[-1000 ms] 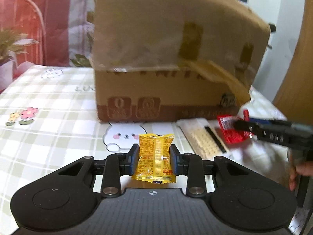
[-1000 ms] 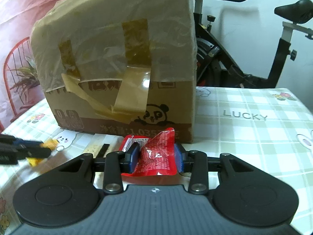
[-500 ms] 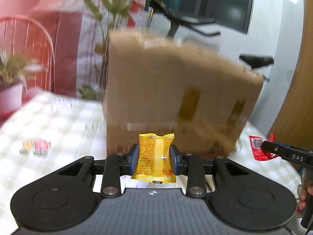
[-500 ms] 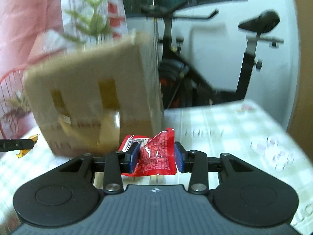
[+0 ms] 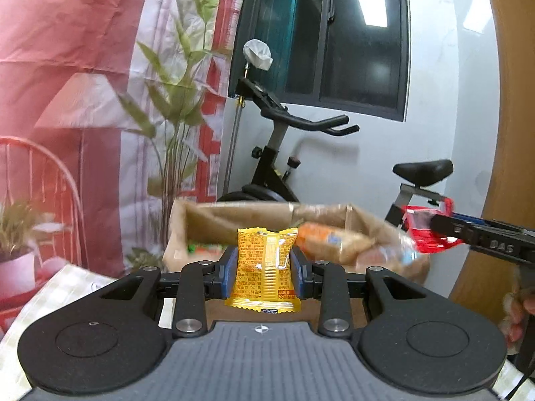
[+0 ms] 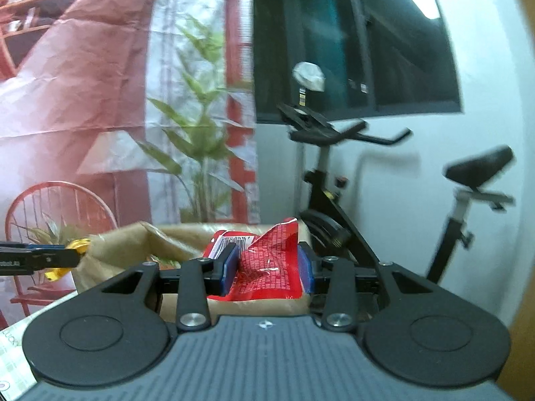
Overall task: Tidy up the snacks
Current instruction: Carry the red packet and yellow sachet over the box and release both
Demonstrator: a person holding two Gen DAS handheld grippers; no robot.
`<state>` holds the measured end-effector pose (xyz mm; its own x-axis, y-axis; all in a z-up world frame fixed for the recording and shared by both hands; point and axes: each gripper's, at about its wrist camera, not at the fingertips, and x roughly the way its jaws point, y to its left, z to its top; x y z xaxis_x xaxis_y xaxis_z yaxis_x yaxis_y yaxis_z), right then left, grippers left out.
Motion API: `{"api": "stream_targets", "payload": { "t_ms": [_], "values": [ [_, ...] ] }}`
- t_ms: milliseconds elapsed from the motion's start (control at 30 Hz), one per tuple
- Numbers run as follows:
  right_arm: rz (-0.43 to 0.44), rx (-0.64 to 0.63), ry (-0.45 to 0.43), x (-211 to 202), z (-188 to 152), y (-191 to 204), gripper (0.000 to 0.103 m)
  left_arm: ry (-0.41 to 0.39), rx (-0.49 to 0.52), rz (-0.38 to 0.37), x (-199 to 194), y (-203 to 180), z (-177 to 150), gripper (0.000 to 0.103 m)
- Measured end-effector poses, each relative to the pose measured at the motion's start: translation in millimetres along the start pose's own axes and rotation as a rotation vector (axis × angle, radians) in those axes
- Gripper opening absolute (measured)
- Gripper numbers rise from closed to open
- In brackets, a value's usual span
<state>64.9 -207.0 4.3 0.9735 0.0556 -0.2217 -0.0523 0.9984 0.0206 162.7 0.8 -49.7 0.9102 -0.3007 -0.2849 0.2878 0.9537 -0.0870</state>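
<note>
**Snacks — two packets held at box-rim height, cardboard box open beyond**

Yellow packet [image 5: 266, 266]: upright, clamped by its side edges between the blue pads of the left gripper [image 5: 264, 269]; narrow opening, pads pressing the wrapper. Raised just in front of the cardboard box [image 5: 187, 230], presumably to clear the near wall before release inside.

Red packet [image 6: 267, 267]: crumpled, pinched across its middle in the right gripper [image 6: 267, 269], upper corner sticking up and barcode end poking out to the left. Also visible from the left wrist view at far right, beside the box's right end.

Cardboard box: top open, flaps spread. Contents blurred: orange-and-tan bagged item [image 5: 331, 240] against the right half, something green and orange [image 5: 200, 249] low at left; exact count impossible to tell.

Bench [image 5: 60, 287]: checked cloth, only a strip showing at lower left.

Background: exercise bike [image 5: 277, 153] behind the box.
</note>
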Motion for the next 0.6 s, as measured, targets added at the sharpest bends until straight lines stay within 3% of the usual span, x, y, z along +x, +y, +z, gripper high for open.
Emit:
{"api": "stream_targets", "payload": {
  "t_ms": [200, 267, 333, 367, 433, 533, 600],
  "values": [
    [0.099, -0.199, 0.086, 70.9, 30.1, 48.1, 0.04, 0.013, -0.017, 0.028, 30.7, 7.2, 26.0, 0.035],
    [0.07, -0.293, 0.162, 100.5, 29.1, 64.6, 0.04, 0.03, -0.018, 0.035, 39.3, 9.8, 28.2, 0.035],
    [0.049, -0.26, 0.245, 127.0, 28.3, 66.3, 0.042, 0.043, -0.016, 0.038, 45.8, 11.1, 28.3, 0.035],
    [0.059, -0.192, 0.334, 143.2, 27.5, 62.9, 0.044, 0.051, -0.015, 0.038, 49.6, 11.4, 27.5, 0.035],
    [0.136, -0.063, 0.451, 161.4, 22.6, 54.7, 0.053, 0.073, -0.015, 0.032, 55.2, 13.2, 24.1, 0.036],
    [0.22, -0.025, 0.448, 161.5, 22.1, 50.9, 0.061, 0.1, -0.007, 0.019, 62.7, 16.7, 21.1, 0.038],
    [0.203, -0.01, 0.433, 163.0, 25.0, 47.3, 0.062, 0.111, 0.0, 0.012, 67.0, 17.4, 19.5, 0.038]
  ]
}}
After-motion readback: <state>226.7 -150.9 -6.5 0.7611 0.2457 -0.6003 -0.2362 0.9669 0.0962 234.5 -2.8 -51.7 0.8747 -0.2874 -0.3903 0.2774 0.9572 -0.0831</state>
